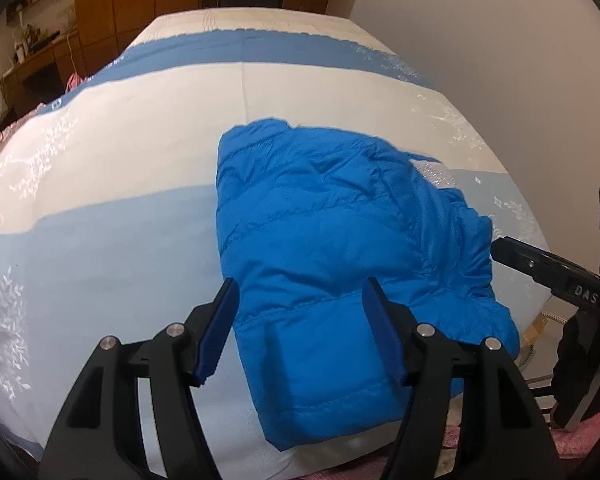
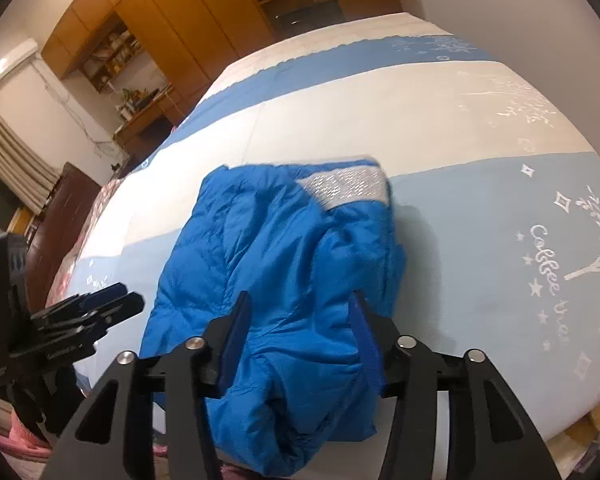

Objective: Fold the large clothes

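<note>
A bright blue quilted puffer jacket [image 1: 340,240] lies bundled and partly folded on a bed covered by a cream, pale-blue and mid-blue striped cotton sheet [image 1: 120,184], near the bed's close edge and toward its right side; its long axis runs away from the person, from the stitched hem close to the cameras up to a silvery-white patterned lining patch [image 2: 348,186] turned out at the far end; the left half looks fairly flat, the right half rumpled into soft ridges

The left gripper [image 1: 300,332], black-framed with blue ribbed pads, hovers over the jacket's near hem with its jaws wide and nothing between them; the left pad sits above bare sheet just outside the jacket's left edge, the right pad above the fabric, so the edge lies between the fingers; the right gripper [image 2: 298,340] hangs over the rumpled right side, jaws likewise spread wide and holding nothing, both pads above blue fabric; whether either touches the cloth I cannot tell

Both tools stand at the near short end, facing along the jacket's length; each is nearest its own corner of the hem; my judgement is that a further fold would call for pinching the hem at both corners and carrying it away toward the lining end; the puffy fill is likely to spring back and the slick shell to slip
</note>
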Available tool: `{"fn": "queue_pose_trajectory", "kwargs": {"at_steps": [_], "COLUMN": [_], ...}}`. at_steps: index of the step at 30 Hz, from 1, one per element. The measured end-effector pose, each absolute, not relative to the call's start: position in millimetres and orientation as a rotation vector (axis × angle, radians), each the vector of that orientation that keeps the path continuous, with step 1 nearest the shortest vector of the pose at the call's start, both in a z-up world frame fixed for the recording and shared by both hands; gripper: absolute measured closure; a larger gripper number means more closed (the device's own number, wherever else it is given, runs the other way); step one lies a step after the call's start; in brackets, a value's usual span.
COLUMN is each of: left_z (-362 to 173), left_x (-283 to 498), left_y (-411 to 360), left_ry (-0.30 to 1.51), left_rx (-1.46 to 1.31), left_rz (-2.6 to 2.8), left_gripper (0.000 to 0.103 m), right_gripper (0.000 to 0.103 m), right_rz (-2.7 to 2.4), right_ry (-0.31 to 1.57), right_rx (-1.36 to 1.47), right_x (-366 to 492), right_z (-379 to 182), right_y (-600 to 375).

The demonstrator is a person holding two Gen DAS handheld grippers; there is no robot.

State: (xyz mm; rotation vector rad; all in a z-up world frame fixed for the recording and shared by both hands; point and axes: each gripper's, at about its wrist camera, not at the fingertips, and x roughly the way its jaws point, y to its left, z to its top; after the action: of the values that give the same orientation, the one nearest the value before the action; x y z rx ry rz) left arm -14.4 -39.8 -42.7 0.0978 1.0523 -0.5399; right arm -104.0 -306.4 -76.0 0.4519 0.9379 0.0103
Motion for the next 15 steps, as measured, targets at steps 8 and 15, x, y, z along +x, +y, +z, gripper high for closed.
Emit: {"fn": "queue_pose_trajectory", "kwargs": {"at_steps": [8, 15], "left_z": [-26, -23], "left_x": [-18, -12], "left_y": [-40, -36], "left_ry": [1.010, 0.997], "left_rx": [0.102, 0.090], "left_rz": [-0.544, -0.551], "left_gripper": [0.031, 0.019], "right_gripper": [0.026, 0.019], "right_rz": [-0.012, 0.012], "right_ry": [0.952, 0.986], "right_rx": [0.479, 0.522], "right_x": [-101, -92], "right_z": [-79, -91], "right_y": [-326, -334]}}
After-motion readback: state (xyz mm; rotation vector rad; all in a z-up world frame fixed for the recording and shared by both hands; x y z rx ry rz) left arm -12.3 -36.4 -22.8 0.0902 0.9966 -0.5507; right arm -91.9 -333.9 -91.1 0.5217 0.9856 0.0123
